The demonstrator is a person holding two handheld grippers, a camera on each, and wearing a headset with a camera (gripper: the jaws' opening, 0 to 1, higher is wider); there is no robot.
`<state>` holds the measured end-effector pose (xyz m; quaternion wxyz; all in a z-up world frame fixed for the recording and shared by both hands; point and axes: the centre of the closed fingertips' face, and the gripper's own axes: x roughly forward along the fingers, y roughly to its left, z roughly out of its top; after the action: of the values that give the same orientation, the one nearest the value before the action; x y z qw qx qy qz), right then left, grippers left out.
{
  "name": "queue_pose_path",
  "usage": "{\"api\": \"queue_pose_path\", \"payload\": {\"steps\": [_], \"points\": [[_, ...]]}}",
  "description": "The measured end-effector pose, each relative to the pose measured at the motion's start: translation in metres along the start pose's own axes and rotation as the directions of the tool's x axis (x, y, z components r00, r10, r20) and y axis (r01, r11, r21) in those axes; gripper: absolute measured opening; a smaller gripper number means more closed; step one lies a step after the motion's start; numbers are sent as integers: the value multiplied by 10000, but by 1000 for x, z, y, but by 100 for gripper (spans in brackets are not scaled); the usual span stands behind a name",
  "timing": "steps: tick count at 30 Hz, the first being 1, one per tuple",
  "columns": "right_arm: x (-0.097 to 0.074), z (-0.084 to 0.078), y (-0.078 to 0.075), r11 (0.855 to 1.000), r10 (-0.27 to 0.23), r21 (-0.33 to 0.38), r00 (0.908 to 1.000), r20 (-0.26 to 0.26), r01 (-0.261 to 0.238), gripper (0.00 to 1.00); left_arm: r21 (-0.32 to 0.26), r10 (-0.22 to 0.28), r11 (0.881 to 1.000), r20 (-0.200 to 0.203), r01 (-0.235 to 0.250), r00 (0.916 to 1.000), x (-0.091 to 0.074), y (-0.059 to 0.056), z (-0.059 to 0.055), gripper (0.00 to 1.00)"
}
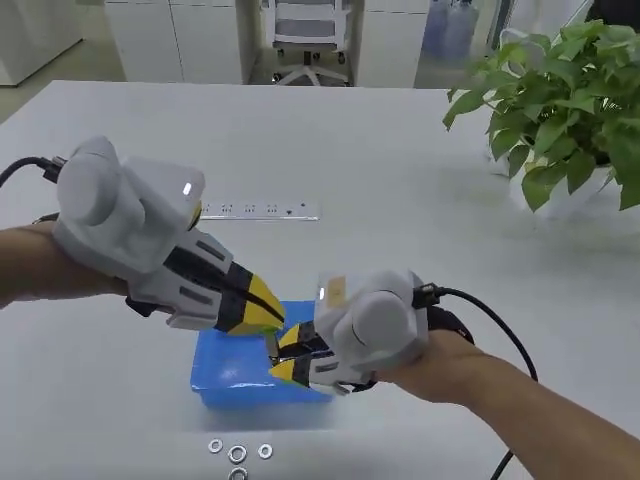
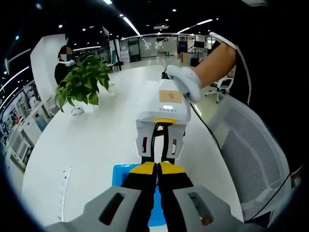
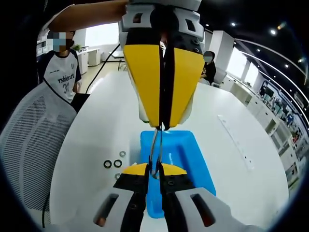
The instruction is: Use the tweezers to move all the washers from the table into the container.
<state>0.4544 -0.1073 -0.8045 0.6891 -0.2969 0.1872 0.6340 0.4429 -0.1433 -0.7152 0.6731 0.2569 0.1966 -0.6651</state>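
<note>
Thin metal tweezers point(image 3: 157, 147) span between my two grippers above the blue container point(image 1: 230, 378). My left gripper point(image 1: 275, 315) comes in from the left, its yellow jaws shut on one end of the tweezers. My right gripper point(image 3: 154, 173) faces it from the right and is shut on the other end. In the left gripper view the left gripper point(image 2: 157, 166) meets the right gripper point(image 2: 159, 157) nose to nose. Several small washers point(image 1: 238, 454) lie on the white table just in front of the container, seen also as washers point(image 3: 113, 164) left of the container point(image 3: 193, 159).
A white power strip point(image 1: 260, 211) lies further back on the table. A potted plant point(image 1: 560, 110) stands at the far right. An office chair point(image 1: 305, 35) sits behind the table, a mesh chair point(image 3: 29, 140) beside it. The right gripper's cable point(image 1: 500, 335) trails along the arm.
</note>
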Motion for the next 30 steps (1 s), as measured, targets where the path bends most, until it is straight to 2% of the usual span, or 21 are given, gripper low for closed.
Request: {"api": "queue_pose_path", "payload": {"steps": [13,30], "points": [[18,-19,-15,9995,157,269,9996,-227,-150,11,-208,-60,9998,-123,58,9999,14,20,-21,5],[37,-41,-21,9972,482,600,9968,-641,-444,11,-609,-121,9981,-109,114,9999,29,30,-43,5]]}}
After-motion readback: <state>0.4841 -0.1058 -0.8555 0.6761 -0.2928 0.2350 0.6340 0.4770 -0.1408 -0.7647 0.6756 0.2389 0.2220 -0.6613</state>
